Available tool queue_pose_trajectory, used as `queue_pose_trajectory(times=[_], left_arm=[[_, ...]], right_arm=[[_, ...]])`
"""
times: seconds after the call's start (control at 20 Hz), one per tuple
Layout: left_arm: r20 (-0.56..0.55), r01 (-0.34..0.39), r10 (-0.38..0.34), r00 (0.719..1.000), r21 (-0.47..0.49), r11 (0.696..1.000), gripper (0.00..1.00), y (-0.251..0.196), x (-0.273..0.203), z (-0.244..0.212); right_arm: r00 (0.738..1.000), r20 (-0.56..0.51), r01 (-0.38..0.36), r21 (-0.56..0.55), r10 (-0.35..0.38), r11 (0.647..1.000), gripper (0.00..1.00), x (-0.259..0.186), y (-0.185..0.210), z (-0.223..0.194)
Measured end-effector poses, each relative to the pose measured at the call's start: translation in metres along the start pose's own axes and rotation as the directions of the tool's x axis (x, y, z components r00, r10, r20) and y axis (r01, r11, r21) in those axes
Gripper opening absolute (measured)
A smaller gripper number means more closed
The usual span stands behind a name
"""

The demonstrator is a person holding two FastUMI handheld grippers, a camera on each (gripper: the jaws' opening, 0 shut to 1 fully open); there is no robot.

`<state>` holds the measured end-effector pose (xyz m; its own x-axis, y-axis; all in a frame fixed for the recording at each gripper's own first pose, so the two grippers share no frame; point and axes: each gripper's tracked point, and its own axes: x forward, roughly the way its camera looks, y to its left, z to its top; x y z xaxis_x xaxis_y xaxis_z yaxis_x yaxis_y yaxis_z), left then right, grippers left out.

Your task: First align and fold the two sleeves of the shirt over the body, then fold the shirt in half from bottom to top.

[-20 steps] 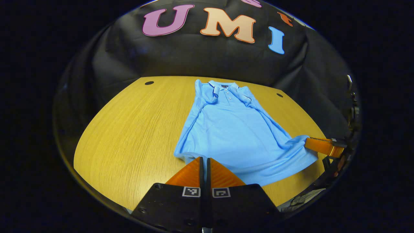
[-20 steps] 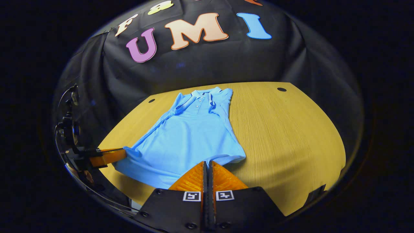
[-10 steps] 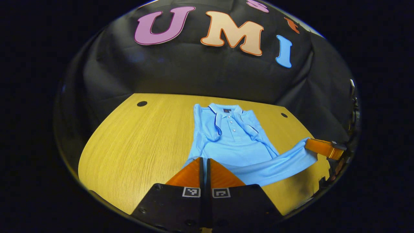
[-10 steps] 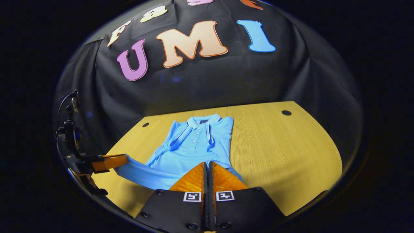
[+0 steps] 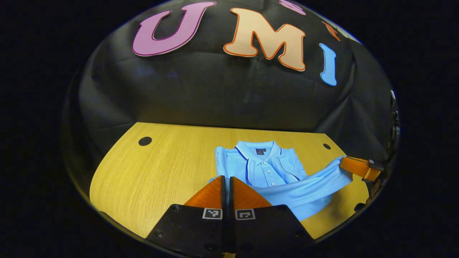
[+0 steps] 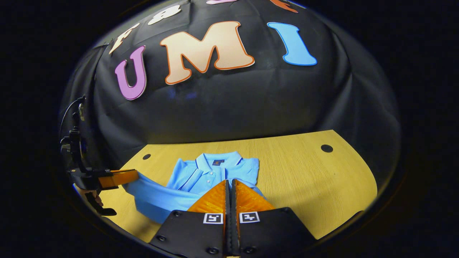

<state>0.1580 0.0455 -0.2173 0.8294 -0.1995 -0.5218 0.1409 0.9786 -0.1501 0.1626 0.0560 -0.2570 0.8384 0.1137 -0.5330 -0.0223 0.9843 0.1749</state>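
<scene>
Two grippers each pinch a bottom corner of the light blue polo shirt (image 5: 272, 172) and hold its hem raised above the wooden worktop (image 5: 161, 168). In the left gripper view, the left gripper (image 5: 226, 179) shows its two fingers pressed together with almost no gap, blue fabric coming out from beside their tips. Farther off at the right edge of that view, the right gripper (image 5: 353, 166) has the other hem corner clamped, and the hem stretches between the two as a taut band in front of the collar.

In the right gripper view, the right gripper (image 6: 229, 182) likewise has its fingers closed tight, with cloth emerging at the tips, while the left gripper (image 6: 122, 177) appears at the left edge gripping the far corner. A hand shows just beneath it.

The shirt (image 6: 211, 175) lies toward the back of the worktop (image 6: 304, 172), near the black cloth wall. Its collar, button placket and shoulders rest flat and face up, both sleeves already folded in over the body. The lifted lower part hangs over the chest area, not yet laid down.
</scene>
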Motion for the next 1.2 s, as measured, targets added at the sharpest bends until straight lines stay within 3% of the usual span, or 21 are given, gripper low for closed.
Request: queue_pose_trajectory(times=[0.4,0.7,0.75,0.85,1.0,1.2], left_arm=[[0.043,0.006,-0.007,0.999,0.020,1.000,0.00,0.022,0.098,0.045],[-0.043,0.040,-0.041,0.998,-0.006,0.999,0.00,0.021,0.148,0.009],[-0.043,0.039,-0.040,0.998,-0.014,0.999,0.00,0.022,0.152,0.006],[-0.036,0.027,-0.027,0.999,-0.026,0.999,0.00,0.026,0.150,0.006],[0.016,-0.013,0.013,1.000,-0.024,1.000,1.00,0.029,0.135,0.019],[0.118,-0.042,0.042,0.992,-0.001,0.999,0.96,0.018,0.081,0.044]], right_arm=[[0.995,0.027,0.092,0.002,-0.092,0.996,0.02,0.108,-0.024,0.024],[0.984,-0.019,0.174,-0.040,-0.175,0.984,0.02,0.154,-0.043,-0.006],[0.983,-0.019,0.181,-0.048,-0.182,0.982,0.09,0.154,-0.044,-0.008],[0.985,-0.012,0.173,-0.062,-0.174,0.983,0.45,0.154,-0.041,-0.007],[0.986,0.042,0.163,-0.078,-0.161,0.983,1.00,0.133,-0.034,0.009],[0.982,0.138,0.145,-0.102,-0.130,0.984,1.00,0.072,-0.023,0.034]])
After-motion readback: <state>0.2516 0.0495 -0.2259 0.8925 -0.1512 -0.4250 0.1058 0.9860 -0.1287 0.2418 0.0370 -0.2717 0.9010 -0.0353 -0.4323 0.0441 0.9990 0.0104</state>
